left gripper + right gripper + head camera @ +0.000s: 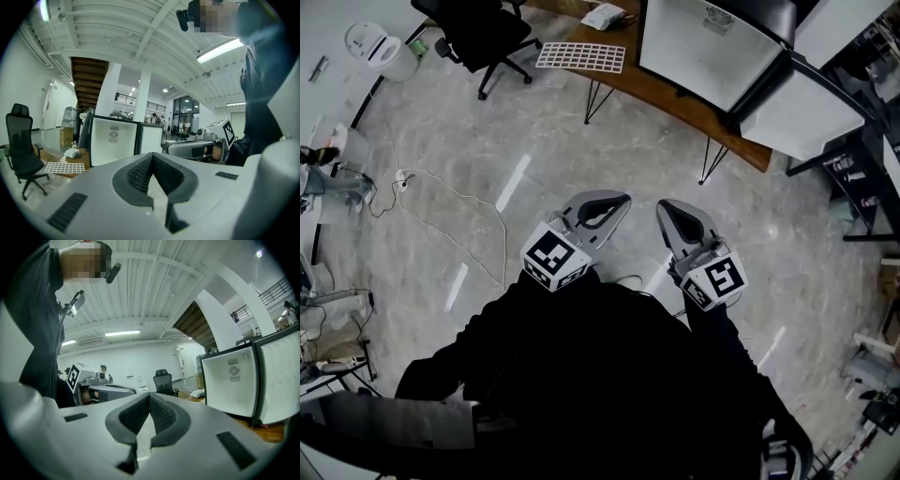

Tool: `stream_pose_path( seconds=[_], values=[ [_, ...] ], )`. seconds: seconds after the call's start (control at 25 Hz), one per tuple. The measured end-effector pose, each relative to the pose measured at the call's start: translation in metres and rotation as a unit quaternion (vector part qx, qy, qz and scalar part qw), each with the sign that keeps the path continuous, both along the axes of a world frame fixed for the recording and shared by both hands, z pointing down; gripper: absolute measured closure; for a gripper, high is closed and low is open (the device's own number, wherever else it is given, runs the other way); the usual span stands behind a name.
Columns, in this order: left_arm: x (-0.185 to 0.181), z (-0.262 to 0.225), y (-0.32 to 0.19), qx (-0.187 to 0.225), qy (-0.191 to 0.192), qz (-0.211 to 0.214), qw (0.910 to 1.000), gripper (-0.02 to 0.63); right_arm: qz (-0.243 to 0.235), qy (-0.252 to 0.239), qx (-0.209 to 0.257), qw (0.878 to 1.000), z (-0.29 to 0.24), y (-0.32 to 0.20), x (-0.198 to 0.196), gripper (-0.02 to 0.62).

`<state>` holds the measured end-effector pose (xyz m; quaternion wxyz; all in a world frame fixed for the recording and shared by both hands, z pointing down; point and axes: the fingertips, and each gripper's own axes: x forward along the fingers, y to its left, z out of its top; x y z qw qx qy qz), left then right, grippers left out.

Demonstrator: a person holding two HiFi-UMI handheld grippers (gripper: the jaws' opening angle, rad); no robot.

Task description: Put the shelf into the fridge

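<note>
Well, left claw, right claw each together, empty; shelf flat, lengthwise along desk.

Head view sits high on the person's head, facing steeply down at the floor; the left gripper and right gripper are close below at centre, and the fridge on the table is far off at the top edge. Each gripper view rides just behind its own jaws, very near them, facing about level across the room. All three share the fridge and office chair; each gripper view also catches the other gripper at its side.
</note>
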<state>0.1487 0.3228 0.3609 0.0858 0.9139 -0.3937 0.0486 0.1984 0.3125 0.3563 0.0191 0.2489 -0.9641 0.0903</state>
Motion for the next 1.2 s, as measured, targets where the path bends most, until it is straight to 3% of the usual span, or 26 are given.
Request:
stream_pose_path(
  seconds=[0.44,0.76,0.96,1.2],
  values=[
    [-0.137,-0.012,-0.067,0.014,0.019,-0.027,0.9993,0.603,-0.052,0.013,-0.002,0.999,-0.012,-0.066,-0.146,0.589],
    [-0.248,-0.024,-0.116,0.025,0.039,-0.051,0.9976,0.603,-0.051,0.019,0.016,0.998,-0.018,-0.112,-0.254,0.589],
    [-0.29,-0.027,-0.132,0.029,0.044,-0.059,0.9969,0.603,-0.05,0.019,0.017,0.998,-0.02,-0.135,-0.294,0.589],
    [-0.32,-0.016,-0.162,0.026,0.056,-0.085,0.9945,0.604,-0.051,0.006,0.011,0.999,-0.016,-0.17,-0.312,0.591]
  ],
)
